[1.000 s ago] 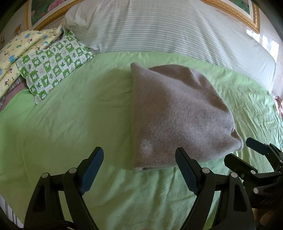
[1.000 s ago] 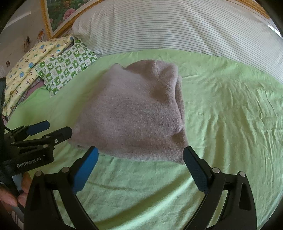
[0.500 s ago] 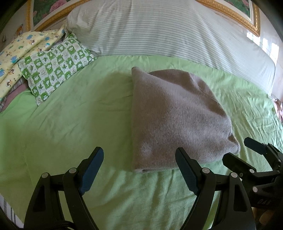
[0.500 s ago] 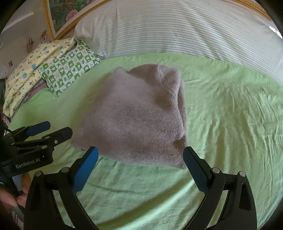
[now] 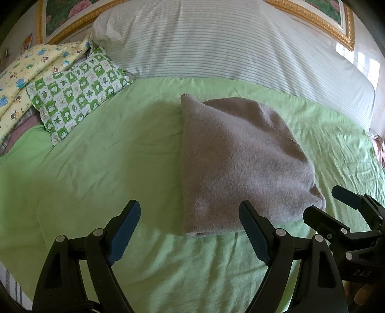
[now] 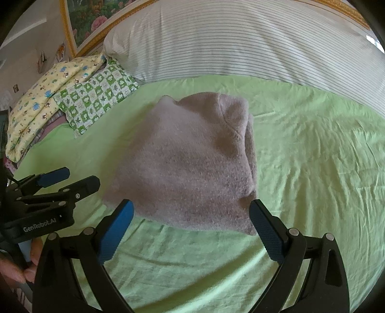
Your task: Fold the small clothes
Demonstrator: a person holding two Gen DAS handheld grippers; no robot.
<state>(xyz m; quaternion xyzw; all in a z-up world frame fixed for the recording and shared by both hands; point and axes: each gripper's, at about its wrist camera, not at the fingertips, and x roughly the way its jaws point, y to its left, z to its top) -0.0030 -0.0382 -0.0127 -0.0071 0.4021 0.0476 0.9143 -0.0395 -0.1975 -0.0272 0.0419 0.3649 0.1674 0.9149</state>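
Observation:
A folded grey fleece garment [image 5: 240, 163] lies flat on the green bedsheet [image 5: 96, 168]; in the right wrist view the same garment [image 6: 187, 163] fills the middle. My left gripper [image 5: 190, 226] hovers open just in front of the garment's near left corner, nothing between its blue pads. My right gripper [image 6: 190, 226] also stands open, short of the garment's near edge and holding nothing. Each gripper shows in the other's view: the right gripper [image 5: 336, 207] at the right edge, the left gripper [image 6: 69, 178] at the left edge.
A long striped pillow [image 5: 228, 41] runs across the head of the bed. A green-checked pillow [image 5: 74, 89] and a yellow printed cloth [image 5: 28, 72] lie at the far left. A gold picture frame [image 5: 312, 16] hangs behind. A person's hand [image 6: 16, 269] holds the left gripper.
Both views have shifted slightly back from the garment, which now sits a little farther and lower in frame. Both grippers stay open; the garment has not moved on the sheet.

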